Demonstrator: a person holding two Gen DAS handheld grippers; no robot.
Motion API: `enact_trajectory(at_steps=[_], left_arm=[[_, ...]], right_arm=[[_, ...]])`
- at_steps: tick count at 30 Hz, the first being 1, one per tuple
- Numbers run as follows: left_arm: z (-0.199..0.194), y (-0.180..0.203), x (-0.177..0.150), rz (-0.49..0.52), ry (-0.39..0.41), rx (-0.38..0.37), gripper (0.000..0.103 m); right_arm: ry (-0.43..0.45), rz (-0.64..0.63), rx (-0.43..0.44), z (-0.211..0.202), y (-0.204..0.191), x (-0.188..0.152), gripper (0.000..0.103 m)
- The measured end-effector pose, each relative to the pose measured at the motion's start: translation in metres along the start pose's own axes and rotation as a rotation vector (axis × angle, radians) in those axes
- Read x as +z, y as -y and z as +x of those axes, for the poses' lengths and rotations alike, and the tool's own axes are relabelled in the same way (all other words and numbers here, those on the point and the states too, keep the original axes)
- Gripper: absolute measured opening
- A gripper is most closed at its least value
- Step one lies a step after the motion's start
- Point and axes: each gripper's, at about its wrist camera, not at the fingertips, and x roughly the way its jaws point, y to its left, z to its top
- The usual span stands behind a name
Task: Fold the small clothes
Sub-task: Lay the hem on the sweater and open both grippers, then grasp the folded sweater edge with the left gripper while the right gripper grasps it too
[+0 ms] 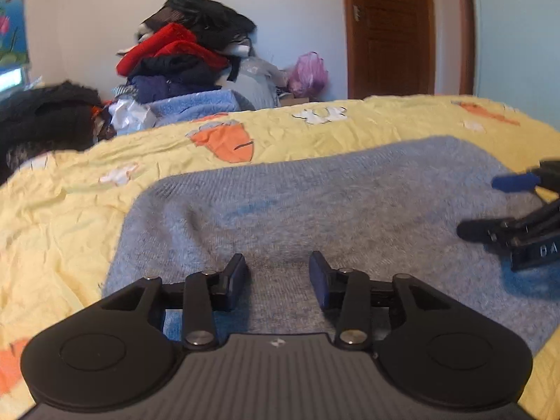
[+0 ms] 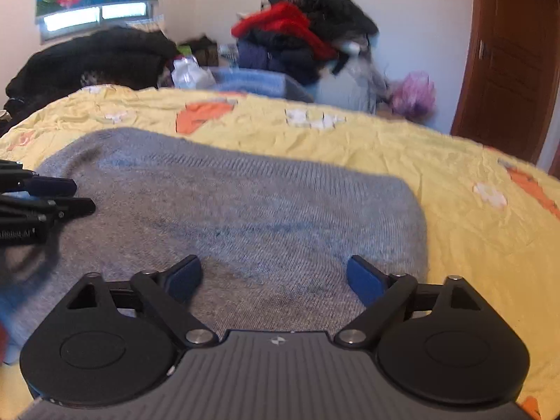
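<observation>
Hovering over the grey knit garment (image 1: 315,203) lying flat on the yellow bedspread (image 1: 70,210), we are holding the left gripper (image 1: 278,273) narrowly parted and the right gripper (image 2: 274,276) wide toward twelve o'clock, both empty, risking pinching bedspread with knit.

Fuzzy grey knit garment (image 1: 332,203) on crinkled cotton bedspread (image 1: 70,217).
</observation>
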Motion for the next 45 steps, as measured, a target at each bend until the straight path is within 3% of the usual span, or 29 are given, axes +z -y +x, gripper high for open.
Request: enact_trajectory(at_steps=[4, 7, 9, 11, 13, 15, 20, 25, 35, 38, 40, 43, 45], left_arm=[[0.002, -0.005, 0.007, -0.022, -0.028, 0.008, 0.042], [-0.029, -0.017, 0.009, -0.143, -0.048, -0.014, 0.041], [-0.067, -0.034, -0.001, -0.284, -0.004, -0.077, 0.045], [-0.105, -0.056, -0.024, -0.484, 0.025, -0.129, 0.064], [-0.134, -0.076, -0.054, -0.675, 0.049, -0.163, 0.072], [-0.15, -0.089, -0.081, -0.808, 0.041, -0.185, 0.073], [-0.139, -0.103, -0.117, -1.019, -0.046, -0.255, 0.073], [-0.117, -0.11, -0.115, -1.186, 0.013, -0.357, 0.083], [-0.071, -0.118, -0.104, -1.403, 0.085, -0.462, 0.085], [-0.068, -0.119, -0.101, -1.446, 0.034, -0.445, 0.085], [-0.08, -0.116, -0.107, -1.451, -0.003, -0.428, 0.085], [-0.101, -0.114, -0.116, -1.382, 0.018, -0.382, 0.085], [-0.107, -0.117, -0.114, -1.347, 0.032, -0.314, 0.085]], right_arm=[[-0.015, -0.004, -0.029, 0.002, -0.002, 0.005, 0.096], [-0.015, 0.085, -0.019, -0.026, 0.0, 0.006, 0.086], [0.039, 0.213, 0.08, -0.066, 0.009, -0.002, 0.089], [0.08, 0.351, 0.162, -0.105, 0.022, -0.021, 0.09], [0.092, 0.506, 0.201, -0.136, 0.038, -0.049, 0.09], [0.071, 0.672, 0.211, -0.157, 0.054, -0.08, 0.091], [0.007, 0.94, 0.241, -0.16, 0.078, -0.123, 0.091], [0.01, 1.019, 0.242, -0.135, 0.073, -0.114, 0.097], [0.086, 1.085, 0.289, -0.074, 0.044, -0.073, 0.099], [0.091, 1.114, 0.261, -0.062, 0.043, -0.066, 0.099], [0.097, 1.17, 0.293, -0.062, 0.047, -0.069, 0.098], [0.122, 1.17, 0.341, -0.07, 0.053, -0.082, 0.091], [0.137, 1.165, 0.362, -0.072, 0.055, -0.088, 0.088]])
